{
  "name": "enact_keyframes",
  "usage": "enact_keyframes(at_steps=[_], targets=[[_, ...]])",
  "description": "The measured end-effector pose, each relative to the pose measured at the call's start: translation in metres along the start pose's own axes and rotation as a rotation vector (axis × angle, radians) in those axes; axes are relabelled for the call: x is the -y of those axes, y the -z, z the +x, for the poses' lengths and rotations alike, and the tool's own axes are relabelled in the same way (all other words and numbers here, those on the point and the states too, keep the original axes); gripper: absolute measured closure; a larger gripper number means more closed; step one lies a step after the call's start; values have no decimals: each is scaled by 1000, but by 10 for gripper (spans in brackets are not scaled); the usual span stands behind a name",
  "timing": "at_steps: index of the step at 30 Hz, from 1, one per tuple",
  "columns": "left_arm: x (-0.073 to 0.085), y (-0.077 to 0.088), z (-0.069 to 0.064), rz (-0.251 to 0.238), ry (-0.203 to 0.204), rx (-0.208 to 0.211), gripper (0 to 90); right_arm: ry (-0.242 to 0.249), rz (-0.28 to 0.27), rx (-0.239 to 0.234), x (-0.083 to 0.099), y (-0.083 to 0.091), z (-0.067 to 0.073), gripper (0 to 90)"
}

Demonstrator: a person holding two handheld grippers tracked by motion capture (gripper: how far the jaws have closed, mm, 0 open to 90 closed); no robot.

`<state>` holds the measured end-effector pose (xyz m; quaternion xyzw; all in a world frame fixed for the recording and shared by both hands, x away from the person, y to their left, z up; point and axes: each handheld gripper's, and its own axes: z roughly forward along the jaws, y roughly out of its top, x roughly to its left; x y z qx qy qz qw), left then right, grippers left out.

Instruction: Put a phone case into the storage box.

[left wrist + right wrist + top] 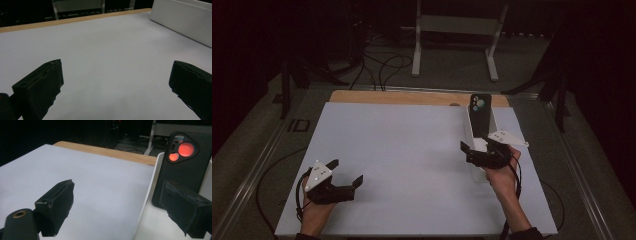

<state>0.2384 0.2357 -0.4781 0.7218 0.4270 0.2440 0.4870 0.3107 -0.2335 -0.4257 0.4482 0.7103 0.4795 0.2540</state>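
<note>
A black phone (pixel 480 114) with a three-lens camera block stands upright, back toward me, in a long white tray (pixel 495 122) at the right of the white mat. My right gripper (pixel 477 148) is open just in front of it. In the right gripper view the phone (pixel 186 165) rises behind the right jaw, which is inside the tray (pixel 149 187), while the left jaw hangs over the mat; the gripper (pixel 122 203) holds nothing. My left gripper (pixel 346 172) rests open near the front left of the mat, and its own view (pixel 115 82) has bare mat between the jaws.
The white mat (pixel 402 160) covers most of a wooden table, whose edge (pixel 412 97) runs along the back. The tray's side wall (pixel 182 21) lies far right of the left gripper. A white stand frame (pixel 457 30) and cables (pixel 382 65) are on the floor beyond.
</note>
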Motion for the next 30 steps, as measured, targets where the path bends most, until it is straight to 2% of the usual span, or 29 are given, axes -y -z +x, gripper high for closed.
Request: enact_keyframes(at_steps=[7, 9, 13, 19, 30], targets=[[-2, 3, 1, -17, 4, -6, 1, 71, -44, -26, 21, 14, 12, 108], [-2, 5, 1, -35, -3, -14, 1, 69, -62, -48, 30, 19, 16, 108], [-4, 9, 0, -63, -13, -14, 2, 106, -81, -58, 42, 25, 22, 108], [-4, 11, 0, -77, -18, -13, 1, 84, -123, -92, 52, 34, 24, 108], [-4, 9, -4, -61, -58, -16, 1, 61, -162, -94, 63, 43, 17, 108]])
